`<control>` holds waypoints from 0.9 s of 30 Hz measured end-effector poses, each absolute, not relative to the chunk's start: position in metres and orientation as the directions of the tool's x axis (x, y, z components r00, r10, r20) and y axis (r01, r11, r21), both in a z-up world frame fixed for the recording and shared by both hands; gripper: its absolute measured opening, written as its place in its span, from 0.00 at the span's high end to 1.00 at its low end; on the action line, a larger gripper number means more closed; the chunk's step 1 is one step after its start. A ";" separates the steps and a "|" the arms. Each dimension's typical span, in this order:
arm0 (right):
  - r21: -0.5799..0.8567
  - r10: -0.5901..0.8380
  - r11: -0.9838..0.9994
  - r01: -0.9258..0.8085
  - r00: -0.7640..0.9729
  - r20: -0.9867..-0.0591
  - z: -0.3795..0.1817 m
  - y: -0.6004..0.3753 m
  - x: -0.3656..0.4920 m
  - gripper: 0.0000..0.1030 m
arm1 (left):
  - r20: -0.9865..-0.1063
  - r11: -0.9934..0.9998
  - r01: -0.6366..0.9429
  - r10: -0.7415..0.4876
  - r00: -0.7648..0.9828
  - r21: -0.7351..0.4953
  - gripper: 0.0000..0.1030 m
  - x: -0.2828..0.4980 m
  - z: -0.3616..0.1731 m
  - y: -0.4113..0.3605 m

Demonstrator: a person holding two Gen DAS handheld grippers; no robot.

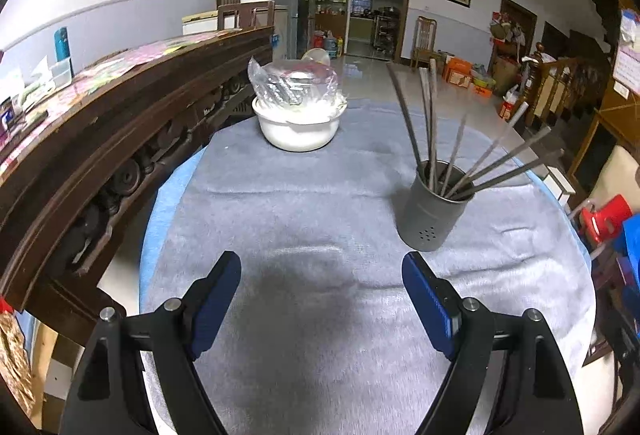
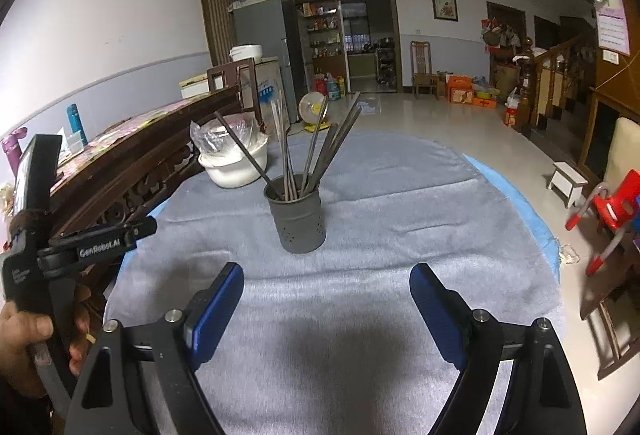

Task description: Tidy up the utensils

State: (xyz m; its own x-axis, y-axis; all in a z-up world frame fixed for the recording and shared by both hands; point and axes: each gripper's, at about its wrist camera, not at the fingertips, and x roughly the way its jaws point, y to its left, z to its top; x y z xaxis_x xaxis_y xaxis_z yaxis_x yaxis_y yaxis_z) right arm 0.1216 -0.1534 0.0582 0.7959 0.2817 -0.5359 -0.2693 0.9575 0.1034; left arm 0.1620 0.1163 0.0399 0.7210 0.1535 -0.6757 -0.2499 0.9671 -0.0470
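Both tongs, the left gripper point(image 1: 322, 275) and the right gripper point(image 2: 326, 285), hung spread and empty over the grey cloth point(image 1: 304, 203). The chopsticks point(image 2: 316, 151) stood in the perforated holder point(image 2: 298, 219) — sorting appeared complete; any next move would probably address the white bowl point(image 1: 298, 125).

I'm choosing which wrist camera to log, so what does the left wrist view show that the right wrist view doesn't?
Only the left wrist view shows the open left gripper from behind its own blue pads. Only the right wrist view shows the open right gripper, plus the left tool from the side and the hand holding it. Both show the perforated grey metal utensil holder full of metal chopsticks, the white plastic-covered bowl and the grey tablecloth.
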 end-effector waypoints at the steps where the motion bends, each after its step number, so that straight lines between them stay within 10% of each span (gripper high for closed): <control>1: 0.105 0.283 0.957 -0.270 0.797 -0.533 0.058 -0.152 0.123 0.15 | -0.676 0.969 -0.244 0.154 0.721 -0.039 0.19 0.162 0.041 0.114; 27: 0.172 0.229 0.973 -0.153 0.731 -0.643 0.015 -0.170 0.153 0.13 | -0.701 0.967 -0.256 0.185 0.689 0.003 0.19 0.159 0.026 0.116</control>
